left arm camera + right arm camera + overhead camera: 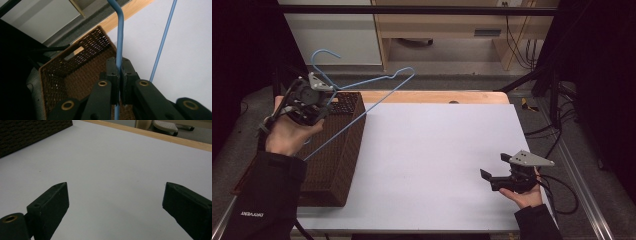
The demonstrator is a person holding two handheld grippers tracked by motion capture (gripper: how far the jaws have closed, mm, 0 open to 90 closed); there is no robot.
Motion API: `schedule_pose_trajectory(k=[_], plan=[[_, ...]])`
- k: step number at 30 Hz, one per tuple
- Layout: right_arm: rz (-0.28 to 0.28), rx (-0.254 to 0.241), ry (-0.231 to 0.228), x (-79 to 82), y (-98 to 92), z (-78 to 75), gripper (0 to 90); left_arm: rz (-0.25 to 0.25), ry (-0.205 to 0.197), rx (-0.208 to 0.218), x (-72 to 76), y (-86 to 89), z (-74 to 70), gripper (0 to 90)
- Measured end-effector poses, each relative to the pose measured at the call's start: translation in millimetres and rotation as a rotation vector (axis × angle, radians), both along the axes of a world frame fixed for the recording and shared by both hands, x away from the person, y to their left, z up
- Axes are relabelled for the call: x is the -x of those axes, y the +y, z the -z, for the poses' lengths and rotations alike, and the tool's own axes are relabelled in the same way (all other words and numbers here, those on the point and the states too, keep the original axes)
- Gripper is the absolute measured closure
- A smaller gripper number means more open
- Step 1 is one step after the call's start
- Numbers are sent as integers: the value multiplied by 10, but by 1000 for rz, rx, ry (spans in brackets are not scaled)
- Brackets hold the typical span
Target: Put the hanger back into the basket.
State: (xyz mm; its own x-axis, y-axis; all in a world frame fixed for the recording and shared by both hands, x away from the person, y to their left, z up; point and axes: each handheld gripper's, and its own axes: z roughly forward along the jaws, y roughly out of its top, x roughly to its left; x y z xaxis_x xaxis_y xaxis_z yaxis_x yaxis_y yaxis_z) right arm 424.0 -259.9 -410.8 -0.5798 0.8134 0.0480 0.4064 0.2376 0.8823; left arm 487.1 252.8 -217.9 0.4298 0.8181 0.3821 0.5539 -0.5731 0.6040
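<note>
above the wicker basket point(343, 150), the left gripper point(119, 72) clamps a blue wire hanger point(377, 82); the right gripper point(115, 202) gapes empty.

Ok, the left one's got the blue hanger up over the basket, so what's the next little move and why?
Probably carry the blue hanger rightward onto the bare white table. The left hand-held gripper is clamped on its wire above the wicker basket, while the right hand-held gripper waits open.
</note>
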Motion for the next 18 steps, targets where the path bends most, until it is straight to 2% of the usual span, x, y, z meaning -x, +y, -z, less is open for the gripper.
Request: schedule_pose_trajectory(k=[11,18], plan=[[-4,12,12,-9,4,21,75,-98,11,15,-21,468,112,872],[-5,15,13,-16,8,28,73,-171,19,-25,-23,745,197,871]])
